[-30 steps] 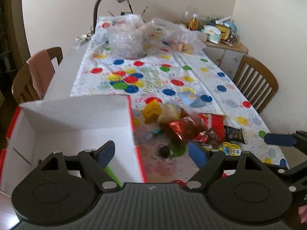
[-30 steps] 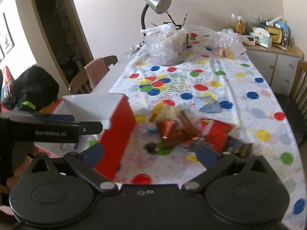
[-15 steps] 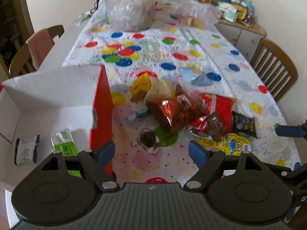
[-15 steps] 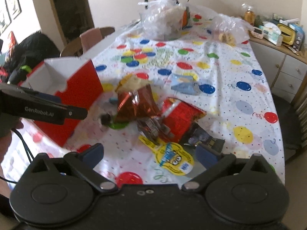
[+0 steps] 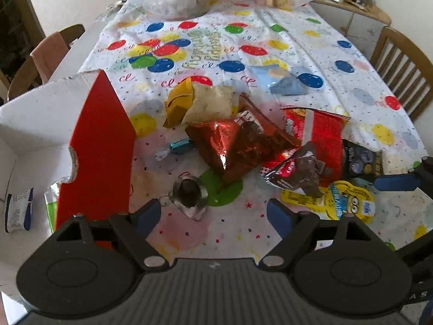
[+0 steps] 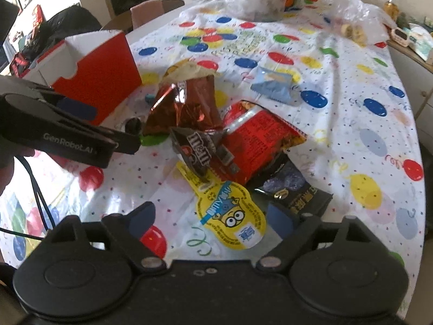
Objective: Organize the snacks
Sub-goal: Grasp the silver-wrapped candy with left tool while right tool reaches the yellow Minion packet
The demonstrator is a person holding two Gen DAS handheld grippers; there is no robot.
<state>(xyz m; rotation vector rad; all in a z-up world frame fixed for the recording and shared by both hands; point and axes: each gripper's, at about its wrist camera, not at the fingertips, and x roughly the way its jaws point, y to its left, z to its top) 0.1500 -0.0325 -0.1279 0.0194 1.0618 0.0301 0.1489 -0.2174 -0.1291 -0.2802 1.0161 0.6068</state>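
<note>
One red box [image 5: 100,146], two packets [image 5: 19,212] inside it.

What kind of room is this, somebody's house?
Most likely a home dining room: a long table under a balloon-print party cloth, wooden chairs at its sides, a sideboard with household clutter, and loose snack packets beside a red box.

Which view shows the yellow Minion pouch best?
The right wrist view: the yellow Minion pouch lies almost whole just ahead of the right gripper, its printed face plain, only its far tip under the M&M's bag. The left wrist view shows it at the right edge, smaller and partly covered by that bag.
</note>
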